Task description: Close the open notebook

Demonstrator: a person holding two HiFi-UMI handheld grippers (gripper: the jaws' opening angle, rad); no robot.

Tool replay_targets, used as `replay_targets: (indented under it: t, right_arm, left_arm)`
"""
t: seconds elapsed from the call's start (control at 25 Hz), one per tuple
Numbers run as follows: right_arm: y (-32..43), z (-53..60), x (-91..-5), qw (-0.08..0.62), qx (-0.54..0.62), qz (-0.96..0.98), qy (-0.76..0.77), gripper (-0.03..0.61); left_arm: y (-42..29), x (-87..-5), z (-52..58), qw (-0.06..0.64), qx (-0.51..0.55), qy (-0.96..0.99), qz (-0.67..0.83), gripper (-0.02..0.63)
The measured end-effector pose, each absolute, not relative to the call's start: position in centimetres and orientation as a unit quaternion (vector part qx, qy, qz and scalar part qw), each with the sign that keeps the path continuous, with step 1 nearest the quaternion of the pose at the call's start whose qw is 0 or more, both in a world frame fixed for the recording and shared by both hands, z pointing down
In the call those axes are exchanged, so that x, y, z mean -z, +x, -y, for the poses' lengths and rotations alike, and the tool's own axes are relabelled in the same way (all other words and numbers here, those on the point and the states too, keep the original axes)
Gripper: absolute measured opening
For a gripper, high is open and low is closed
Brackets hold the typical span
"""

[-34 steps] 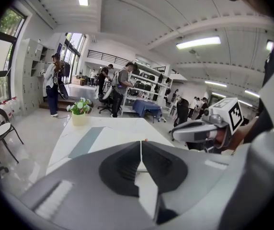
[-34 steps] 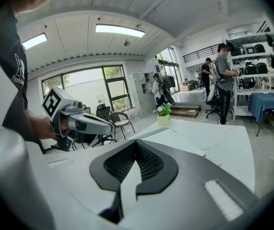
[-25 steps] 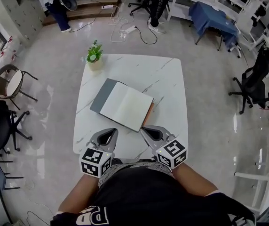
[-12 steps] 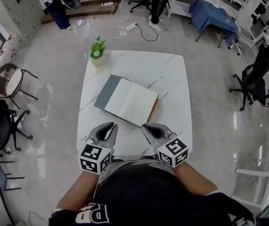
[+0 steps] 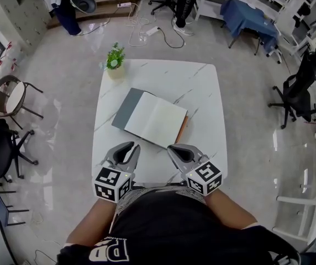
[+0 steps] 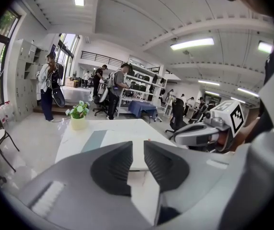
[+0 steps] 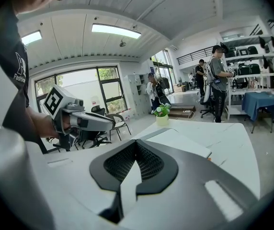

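Note:
An open notebook (image 5: 157, 118) lies slantwise in the middle of the white marble table (image 5: 202, 93). Its pale pages face up, a grey cover (image 5: 125, 108) shows at the left and an orange edge at the right. Both grippers hover over the table's near edge, short of the notebook. My left gripper (image 5: 132, 147) has a narrow gap between its jaws and holds nothing. My right gripper (image 5: 172, 148) has its tips together, empty. In the left gripper view the notebook (image 6: 97, 140) lies beyond the left gripper (image 6: 138, 145). In the right gripper view the notebook (image 7: 177, 139) lies beyond the right gripper (image 7: 136, 144).
A small potted plant (image 5: 114, 60) stands at the table's far left corner. Chairs (image 5: 9, 98) stand on the floor at the left, an office chair (image 5: 299, 95) at the right. People and shelves are at the room's far end.
The head view has shifted slightly. Both grippers stay by the near edge in nearly the same pose, and the notebook lies open as before.

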State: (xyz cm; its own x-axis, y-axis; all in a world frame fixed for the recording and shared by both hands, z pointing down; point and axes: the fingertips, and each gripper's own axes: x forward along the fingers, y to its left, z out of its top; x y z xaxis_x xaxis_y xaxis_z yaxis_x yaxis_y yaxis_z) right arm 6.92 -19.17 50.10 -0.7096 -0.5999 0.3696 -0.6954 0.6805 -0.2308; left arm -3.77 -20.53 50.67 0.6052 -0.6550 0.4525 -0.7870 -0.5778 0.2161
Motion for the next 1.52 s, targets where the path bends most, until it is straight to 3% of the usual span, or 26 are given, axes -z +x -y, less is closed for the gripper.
replay_targets:
  t: [0.28,0.56,1.08,1.52]
  right_arm:
    - [6.6,19.3,-50.4,0.146,-0.173,0.910,0.348,0.000]
    - [6.9,19.4,-50.8,0.149,-0.175,0.907,0.353,0.000]
    - [8.3,19.2,-51.8,0.158,-0.192,0.889,0.384,0.000]
    - [10.1,19.0,-52.3,0.164,-0.199,0.872,0.416,0.000]
  left_arm:
    - [-5.8,-52.2,22.3,0.212,-0.168,0.863,0.428,0.092]
    - [-10.8,-56.1,25.3,0.274,-0.159,0.828,0.463,0.092]
    - [-17.9,-65.9,30.5,0.479,-0.016,0.714,0.511,0.097]
    - [-18.4,-70.2,32.7,0.567,0.071,0.648,0.505,0.117]
